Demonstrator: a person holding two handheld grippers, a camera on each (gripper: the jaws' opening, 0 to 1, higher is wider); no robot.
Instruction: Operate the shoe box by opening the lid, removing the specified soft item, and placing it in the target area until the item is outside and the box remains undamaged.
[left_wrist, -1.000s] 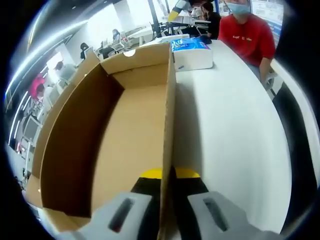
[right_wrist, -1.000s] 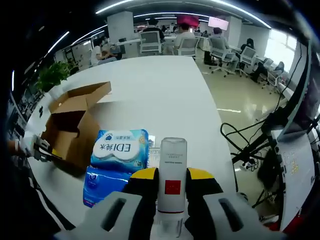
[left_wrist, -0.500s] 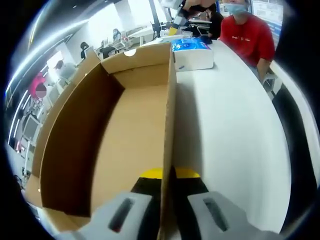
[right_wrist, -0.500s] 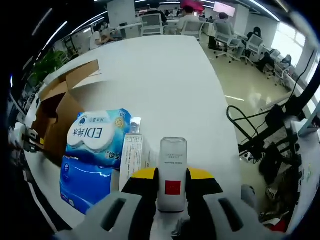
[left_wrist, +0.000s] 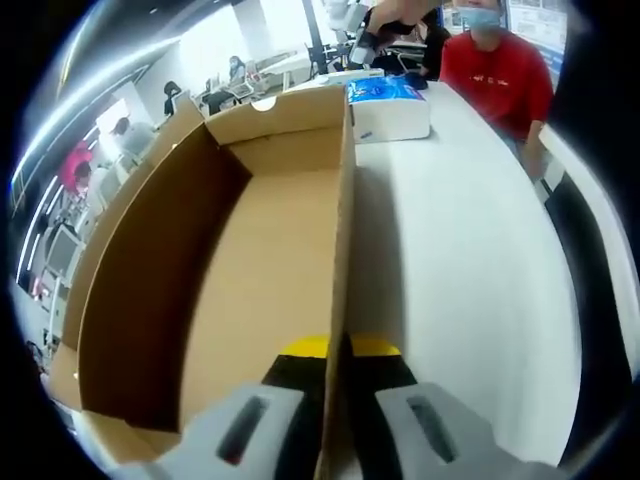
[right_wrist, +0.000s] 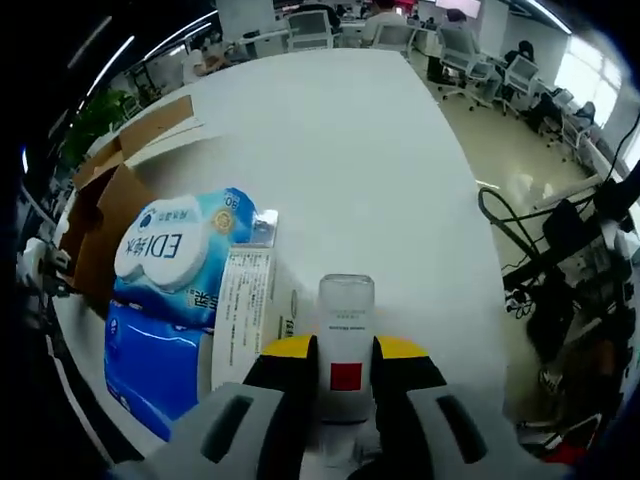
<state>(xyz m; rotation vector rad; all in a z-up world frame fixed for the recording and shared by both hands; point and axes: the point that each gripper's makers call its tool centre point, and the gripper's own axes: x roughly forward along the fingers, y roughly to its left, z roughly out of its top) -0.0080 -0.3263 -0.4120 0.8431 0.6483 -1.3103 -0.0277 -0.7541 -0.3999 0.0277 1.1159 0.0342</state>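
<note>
Jaws of my left gripper (left_wrist: 328, 400) pinch the near side wall of the open brown cardboard shoe box (left_wrist: 250, 250) — its inside looks bare. My right gripper (right_wrist: 345, 385) is clenched on a white upright tube with a red square label (right_wrist: 346, 345), just beside the blue-and-white soft tissue pack (right_wrist: 175, 275) (lying on the white table (right_wrist: 340, 150)) and a slim white carton (right_wrist: 240, 312).

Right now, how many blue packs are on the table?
2: one blue pack lies on top, the other pack under it, both beside the white carton. More could be hidden behind them.
</note>
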